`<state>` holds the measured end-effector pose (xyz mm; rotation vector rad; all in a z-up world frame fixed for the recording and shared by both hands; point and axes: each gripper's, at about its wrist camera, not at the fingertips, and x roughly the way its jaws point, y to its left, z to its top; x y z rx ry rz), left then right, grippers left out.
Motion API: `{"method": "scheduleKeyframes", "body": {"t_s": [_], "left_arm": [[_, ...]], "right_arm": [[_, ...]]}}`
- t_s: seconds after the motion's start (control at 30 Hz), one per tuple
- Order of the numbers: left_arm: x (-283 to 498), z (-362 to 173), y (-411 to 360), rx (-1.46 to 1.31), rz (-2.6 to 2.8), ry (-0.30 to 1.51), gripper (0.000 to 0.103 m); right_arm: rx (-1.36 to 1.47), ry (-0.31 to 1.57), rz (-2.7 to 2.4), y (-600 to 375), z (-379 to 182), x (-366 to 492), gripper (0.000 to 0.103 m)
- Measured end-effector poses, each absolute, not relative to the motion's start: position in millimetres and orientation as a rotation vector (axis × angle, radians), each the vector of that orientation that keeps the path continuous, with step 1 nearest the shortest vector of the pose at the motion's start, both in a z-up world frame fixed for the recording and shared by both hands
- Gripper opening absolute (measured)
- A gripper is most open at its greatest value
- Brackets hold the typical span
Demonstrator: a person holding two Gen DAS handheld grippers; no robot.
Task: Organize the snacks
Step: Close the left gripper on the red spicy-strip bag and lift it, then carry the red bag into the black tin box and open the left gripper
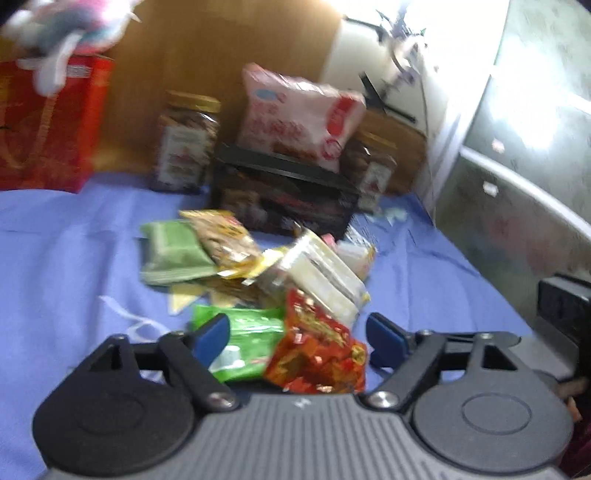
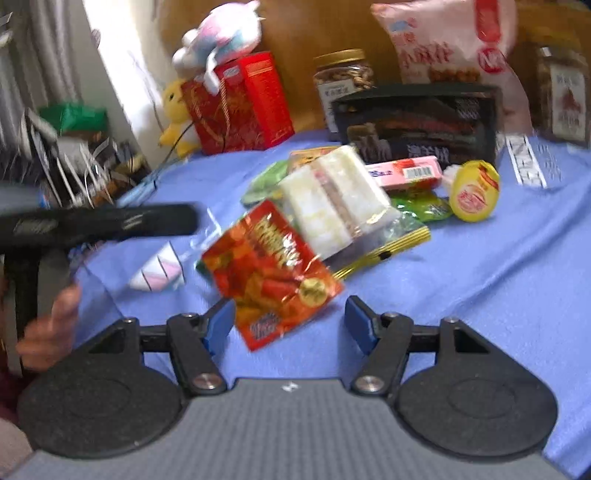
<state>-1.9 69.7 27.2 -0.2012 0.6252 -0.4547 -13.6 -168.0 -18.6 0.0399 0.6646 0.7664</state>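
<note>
A heap of snack packets lies on a blue cloth [image 1: 66,258]. My left gripper [image 1: 297,338] is open just behind the heap. A green packet [image 1: 247,343] and a red foil packet [image 1: 317,354] lie between its blue pads, and the right pad stands clear of the red one. My right gripper [image 2: 290,325] is open too. The same red foil packet [image 2: 269,269] reaches in between its pads, leaving a gap at the right pad. Behind lie a white wrapped cake pack [image 2: 332,199], a pink box [image 2: 406,171] and a yellow round tub [image 2: 474,192].
At the back stand a black box [image 2: 417,125], a large pink bag [image 2: 450,40], nut jars [image 2: 343,81] and a red gift bag [image 2: 236,107] with a plush toy [image 2: 221,33] on it. A hand [image 2: 48,325] holds the other gripper's black body [image 2: 99,221] at left. A grey cabinet [image 1: 517,166] borders the cloth.
</note>
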Motion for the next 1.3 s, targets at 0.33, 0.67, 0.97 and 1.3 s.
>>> {"method": "scheduleKeyframes", "body": {"t_s": [0.33, 0.67, 0.97, 1.3], "left_arm": [[-16, 12, 65, -0.228, -0.493, 0.681, 0.039], [-41, 29, 75, -0.273, -0.409, 0.643, 0.039], [0, 64, 68, -0.246, -0.424, 0.629, 0.04], [147, 109, 24, -0.141, -0.474, 0.567, 0.049]], "right_arm": [[-0.202, 0.512, 0.725, -137, -30, -39, 0.062], [-0.171, 0.425, 0.817, -136, -21, -51, 0.048], [-0.16, 0.365, 0.833, -138, 3, -29, 0.048], [-0.107, 0.335, 0.679, -156, 46, 92, 0.049]]}}
